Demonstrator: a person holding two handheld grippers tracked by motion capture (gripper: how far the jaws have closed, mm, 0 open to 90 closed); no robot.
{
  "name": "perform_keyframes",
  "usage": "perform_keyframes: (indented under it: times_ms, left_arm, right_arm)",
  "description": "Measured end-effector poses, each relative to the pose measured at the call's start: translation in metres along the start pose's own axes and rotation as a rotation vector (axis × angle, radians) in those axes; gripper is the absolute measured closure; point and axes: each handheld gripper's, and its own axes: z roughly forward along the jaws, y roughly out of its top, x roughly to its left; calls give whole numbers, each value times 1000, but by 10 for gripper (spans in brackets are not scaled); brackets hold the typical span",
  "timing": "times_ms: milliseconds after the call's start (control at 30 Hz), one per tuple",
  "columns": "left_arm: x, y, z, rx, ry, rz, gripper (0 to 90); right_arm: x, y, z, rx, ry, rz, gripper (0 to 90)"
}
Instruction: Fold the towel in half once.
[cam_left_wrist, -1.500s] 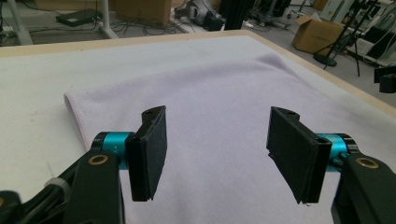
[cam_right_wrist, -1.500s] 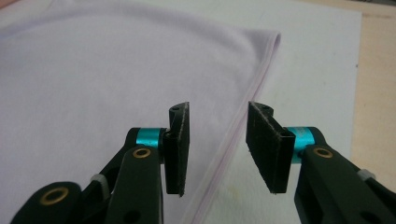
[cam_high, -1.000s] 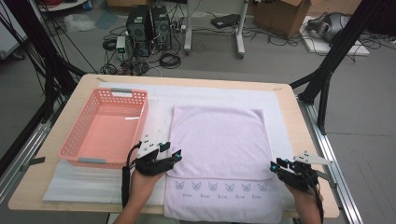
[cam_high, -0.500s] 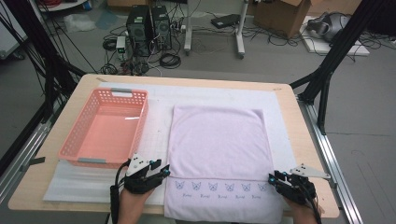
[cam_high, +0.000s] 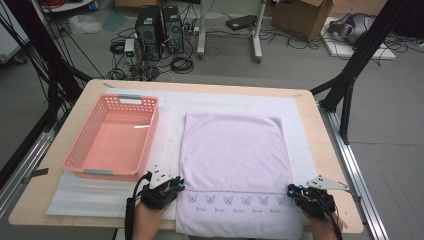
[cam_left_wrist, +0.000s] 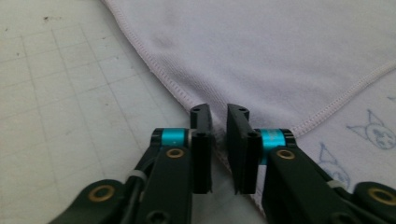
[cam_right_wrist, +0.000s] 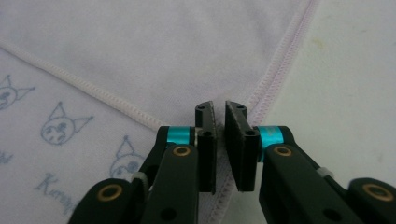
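Between the black pads of the left gripper the stitched left hem of the lilac towel is caught; the jaws have just been closing and now stand nearly together, pinching the edge where the upper folded layer meets the printed band beneath it. From these fingers the towel spreads away ahead and to the right, the white gridded mat lying bare to the left.

The right gripper mirrors this: its jaws have likewise just been closing and now clamp the towel's right hem, with cloth running ahead and to the left, the cat-face print just beside the left jaw.

In the high view the left gripper and right gripper sit at opposite near corners of the towel, whose long axis runs straight away from the person. Both hands are equally near their own corner, so a fold would likely mean lifting both together and carrying the near edge forward. The pink basket stands well off to the left of the left fingers.
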Motion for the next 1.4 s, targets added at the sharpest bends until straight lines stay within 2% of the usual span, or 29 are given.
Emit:
perform_keyframes:
  times_ms: [233,567,900,1167,1400]
  left_arm:
    - [2,0,-2,-19,-10,-16,865]
    - [3,2,-11,-67,-48,-62,874]
    - [1,1,-26,-103,-93,-109,875]
    - [-8,-6,-42,-114,-110,-102,875]
    - [-19,-17,-53,-110,-130,-78,875]
  right_arm:
    - [2,1,0,8,-7,-16,863]
    - [-1,0,-2,-13,19,6,874]
    - [2,0,-20,-55,31,4,875]
    - [7,-5,-35,-57,44,1,876]
    - [14,-19,-52,-53,60,11,876]
